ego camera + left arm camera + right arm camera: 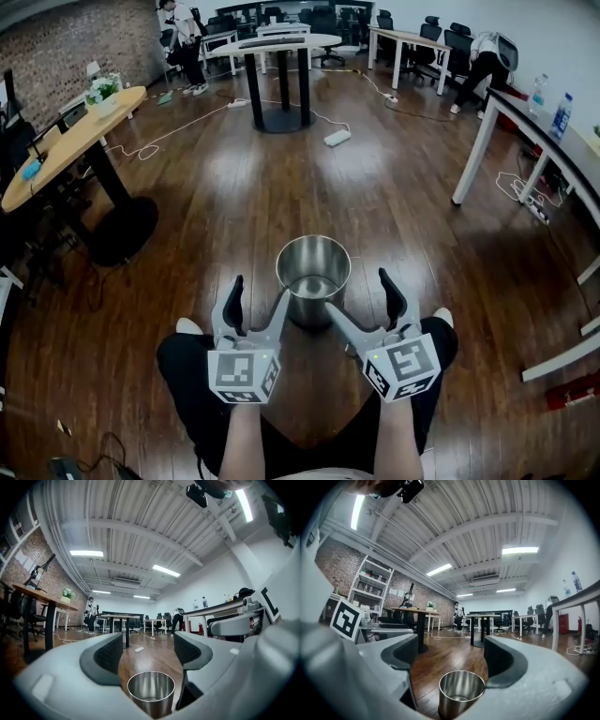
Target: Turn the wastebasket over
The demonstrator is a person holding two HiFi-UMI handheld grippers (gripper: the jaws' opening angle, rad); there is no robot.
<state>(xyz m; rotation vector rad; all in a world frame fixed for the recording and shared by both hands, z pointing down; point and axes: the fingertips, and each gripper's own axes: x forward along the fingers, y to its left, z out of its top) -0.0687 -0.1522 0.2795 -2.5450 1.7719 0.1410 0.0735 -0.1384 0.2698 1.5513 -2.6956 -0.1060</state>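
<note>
A shiny steel wastebasket stands upright on the wooden floor, mouth up and empty, just in front of the person's knees. My left gripper is open at its left side, inner finger close against the wall. My right gripper is open at its right side in the same way. In the left gripper view the wastebasket sits low, beyond the open left gripper. The right gripper view shows the wastebasket low beyond the open right gripper. Neither gripper holds anything.
A black-pedestal round table stands ahead, with a power strip and cables on the floor beside it. A wooden table is at the left, a white table at the right. People stand far back.
</note>
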